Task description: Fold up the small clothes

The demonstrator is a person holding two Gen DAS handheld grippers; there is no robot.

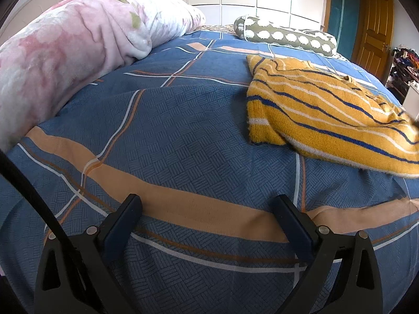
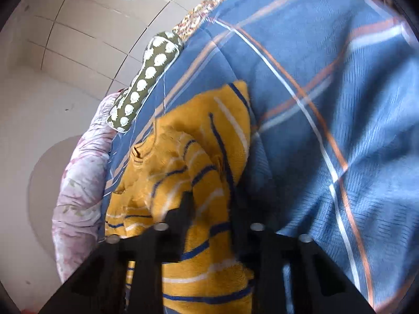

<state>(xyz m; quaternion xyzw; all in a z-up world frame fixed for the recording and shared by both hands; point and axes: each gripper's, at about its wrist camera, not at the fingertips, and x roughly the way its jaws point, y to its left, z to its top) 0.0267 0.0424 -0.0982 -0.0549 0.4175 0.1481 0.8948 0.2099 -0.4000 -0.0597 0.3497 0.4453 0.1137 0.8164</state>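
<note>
My right claw [image 2: 213, 204] is clenched on a fold of the yellow striped sweater [image 2: 199, 157], lifting that part off the bed [image 2: 340, 104]. My left claw [image 1: 209, 209] hangs released over the blue plaid cover, holding nothing. The sweater lies toward the dotted bolster [image 1: 285, 36], well apart from the pink blanket [image 1: 65, 52].

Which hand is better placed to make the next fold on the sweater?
Right. The right gripper is already on the sweater, fabric between its fingers. The left gripper hangs open over bare bedspread, away from it.
</note>
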